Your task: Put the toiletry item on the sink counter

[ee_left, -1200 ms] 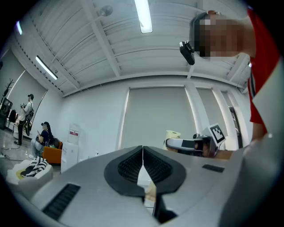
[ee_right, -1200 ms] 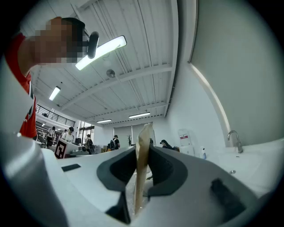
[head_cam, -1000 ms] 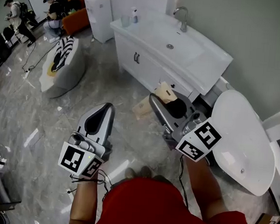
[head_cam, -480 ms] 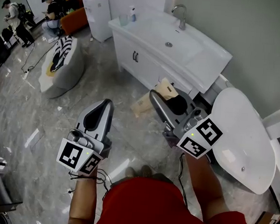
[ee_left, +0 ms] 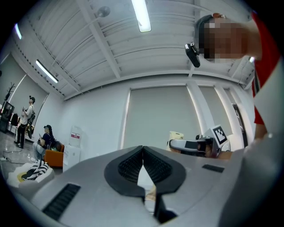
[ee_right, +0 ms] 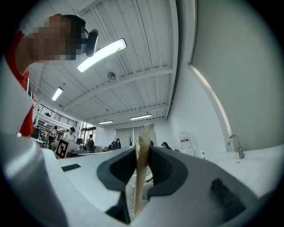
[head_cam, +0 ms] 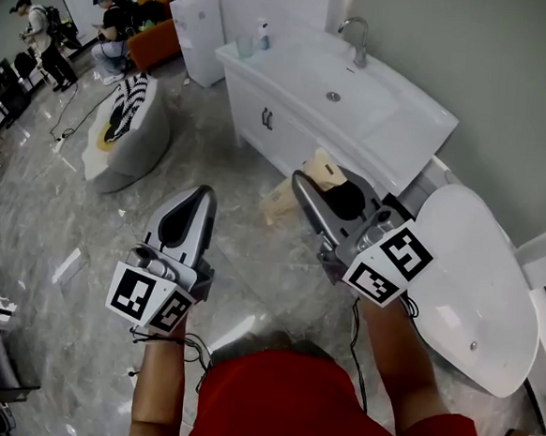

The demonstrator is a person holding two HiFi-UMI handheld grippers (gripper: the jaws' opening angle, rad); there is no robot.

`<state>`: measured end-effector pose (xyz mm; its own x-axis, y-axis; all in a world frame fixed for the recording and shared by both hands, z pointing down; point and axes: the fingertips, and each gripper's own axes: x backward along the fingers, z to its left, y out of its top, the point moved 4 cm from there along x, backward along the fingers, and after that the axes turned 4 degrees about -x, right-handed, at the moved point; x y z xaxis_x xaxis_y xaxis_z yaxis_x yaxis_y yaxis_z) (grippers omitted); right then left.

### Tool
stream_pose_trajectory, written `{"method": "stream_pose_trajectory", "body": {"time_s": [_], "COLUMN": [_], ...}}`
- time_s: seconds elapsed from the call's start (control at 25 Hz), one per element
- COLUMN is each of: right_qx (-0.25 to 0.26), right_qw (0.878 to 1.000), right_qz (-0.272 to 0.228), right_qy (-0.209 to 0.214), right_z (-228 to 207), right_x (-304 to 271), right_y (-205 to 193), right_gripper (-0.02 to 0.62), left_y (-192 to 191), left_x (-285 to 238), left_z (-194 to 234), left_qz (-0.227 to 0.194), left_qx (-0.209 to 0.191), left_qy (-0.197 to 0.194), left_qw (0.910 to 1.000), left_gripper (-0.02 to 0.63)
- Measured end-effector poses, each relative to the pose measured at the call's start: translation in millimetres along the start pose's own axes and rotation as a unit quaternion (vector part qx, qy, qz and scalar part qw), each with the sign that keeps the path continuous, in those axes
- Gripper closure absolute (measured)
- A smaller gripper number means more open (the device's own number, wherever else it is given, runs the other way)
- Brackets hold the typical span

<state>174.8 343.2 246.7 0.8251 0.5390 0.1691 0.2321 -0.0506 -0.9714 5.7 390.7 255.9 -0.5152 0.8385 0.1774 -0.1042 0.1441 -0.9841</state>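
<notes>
Grips tan toiletry item (head_cam: pixel 322 172) in right gripper (head_cam: pixel 302 186); left gripper (head_cam: pixel 197 197) pinched together, empty. Short of sink counter (head_cam: pixel 399 114); carry and placement pending.

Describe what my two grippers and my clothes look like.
Both the left gripper and right gripper are grey, tapering wedges with black ribbed pads, each carrying a cube of black-and-white square markers and trailing a black cable. You wear a red top.

- Sink counter (head_cam: pixel 398 119) far centre; faucet (head_cam: pixel 356 35) at its back edge, bottle (head_cam: pixel 262 35) and cup (head_cam: pixel 244 46) on its left end.
- Tub (head_cam: pixel 475 275) right of counter.
- Pouf (head_cam: pixel 119 139) on floor, far left.
- Packet (head_cam: pixel 320 175) in right gripper (head_cam: pixel 303 191), before counter; left gripper (head_cam: pixel 199 199) to its left.
</notes>
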Motion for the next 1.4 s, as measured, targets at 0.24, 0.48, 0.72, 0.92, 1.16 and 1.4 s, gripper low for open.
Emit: {"method": "stream_pose_trajectory", "body": {"time_s": [0.24, 0.48, 0.72, 0.92, 1.16, 1.4], "right_qx": [0.004, 0.004, 0.011, 0.017, 0.018, 0.027], "right_qw": [1.000, 1.000, 1.000, 1.000, 1.000, 0.999], "right_qz": [0.001, -0.001, -0.001, 0.002, 0.004, 0.003], "right_qy": [0.007, 0.005, 0.002, -0.006, -0.023, -0.036], "right_z": [-14, -34, -64, -89, -126, -153], "right_x": [-7, -21, -59, -110, -181, -245], "right_y": [2, 1, -4, -7, -10, -16], "right_gripper": [0.509, 0.509, 0.509, 0.509, 0.509, 0.509], "left_y": [-4, -14, -22, -24, -26, -28], "left_x": [-9, -22, -54, -85, -123, -156], "left_z": [3, 20, 61, 117, 196, 266], "left_qz": [0.009, 0.016, 0.012, 0.008, 0.011, 0.007], "left_qx": [-0.008, -0.007, -0.013, -0.015, -0.022, -0.023], "left_qy": [0.019, 0.023, 0.016, 0.010, -0.001, -0.017], "left_qw": [0.9998, 0.9996, 0.9997, 0.9998, 0.9997, 0.9996], "left_gripper": [0.586, 0.586, 0.587, 0.587, 0.586, 0.587]}}
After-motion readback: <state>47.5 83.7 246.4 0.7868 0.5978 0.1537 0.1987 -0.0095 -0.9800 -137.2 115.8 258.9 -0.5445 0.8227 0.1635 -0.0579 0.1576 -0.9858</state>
